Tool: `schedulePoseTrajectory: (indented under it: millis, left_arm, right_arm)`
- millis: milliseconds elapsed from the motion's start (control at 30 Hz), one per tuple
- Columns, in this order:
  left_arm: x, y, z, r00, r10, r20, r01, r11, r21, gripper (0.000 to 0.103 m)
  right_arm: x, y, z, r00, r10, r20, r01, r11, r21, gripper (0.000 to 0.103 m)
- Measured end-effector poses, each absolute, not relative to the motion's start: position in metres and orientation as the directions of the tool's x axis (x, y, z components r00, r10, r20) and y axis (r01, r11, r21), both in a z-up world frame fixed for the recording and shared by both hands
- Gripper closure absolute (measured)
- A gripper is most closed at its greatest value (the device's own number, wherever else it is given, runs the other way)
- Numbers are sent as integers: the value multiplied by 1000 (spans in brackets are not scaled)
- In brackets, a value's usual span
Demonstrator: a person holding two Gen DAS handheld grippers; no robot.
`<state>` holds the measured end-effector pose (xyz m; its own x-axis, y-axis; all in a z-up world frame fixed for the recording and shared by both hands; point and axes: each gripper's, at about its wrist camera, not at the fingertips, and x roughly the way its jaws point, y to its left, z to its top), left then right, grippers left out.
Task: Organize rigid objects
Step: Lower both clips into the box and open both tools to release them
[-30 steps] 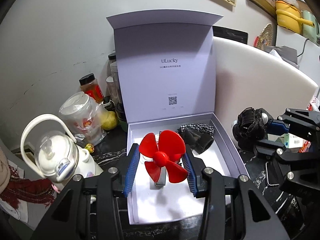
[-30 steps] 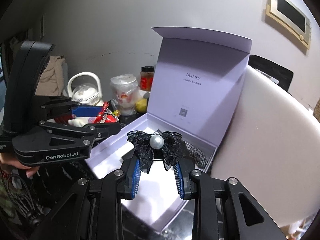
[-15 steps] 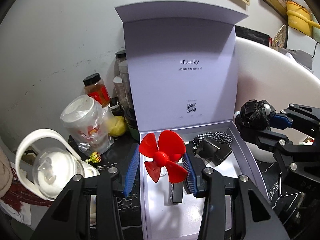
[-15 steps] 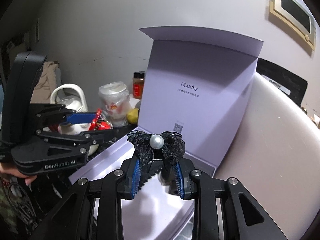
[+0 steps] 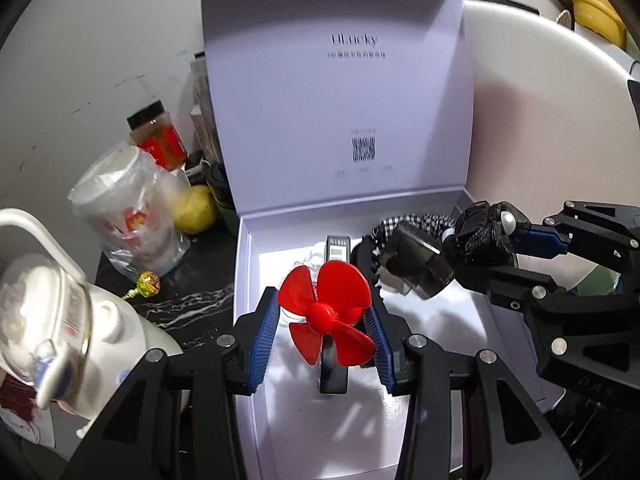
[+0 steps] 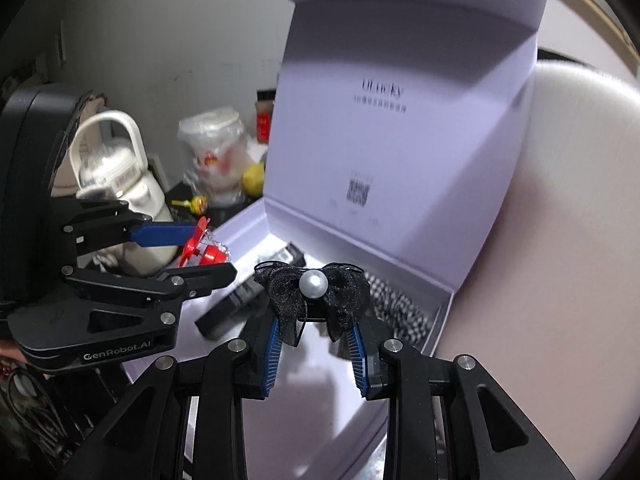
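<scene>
My left claw (image 5: 324, 320) gripped the red fan (image 5: 326, 312), my right claw (image 6: 314, 330) the bow (image 6: 314, 292); both hung directly above the open box (image 5: 248, 320).

the red fan (image 5: 326, 312) hides the middle of the black stick-shaped item (image 5: 334, 360) below it in the left wrist view. the white kettle (image 5: 60, 332) runs off that picture's left edge. in the right wrist view the lid print of the white box (image 6: 400, 128) is smeared (motion blur), and the black bow (image 6: 314, 296) covers the box floor behind it, so what lies there cannot be told.
</scene>
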<state>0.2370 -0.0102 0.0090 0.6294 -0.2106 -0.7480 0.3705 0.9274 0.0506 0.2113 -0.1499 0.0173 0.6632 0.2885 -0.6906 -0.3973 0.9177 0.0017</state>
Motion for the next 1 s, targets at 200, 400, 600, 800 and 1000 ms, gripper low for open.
schedulePoseTrajectory:
  millis: [200, 400, 600, 800, 1000]
  left_arm:
    - [236, -12, -3, 611, -200, -766, 376, 925, 58, 60]
    - [234, -14, -13, 587, -197, -785, 383, 922, 54, 60]
    - [233, -17, -23, 570, -191, -799, 396, 916, 64, 60]
    - [232, -20, -30, 559, -187, -808, 402, 913, 66, 60]
    - [231, -21, -32, 572, -176, -801, 402, 912, 86, 60]
  right_arm:
    - [212, -151, 1, 636, 274, -722, -385, 923, 11, 74]
    - [210, -154, -5, 621, 263, -738, -371, 928, 19, 74]
    - [207, -154, -13, 604, 258, -754, -368, 930, 24, 74]
    - [206, -155, -21, 587, 254, -769, -362, 932, 31, 74]
    - [205, -152, -29, 567, 255, -783, -373, 927, 32, 72]
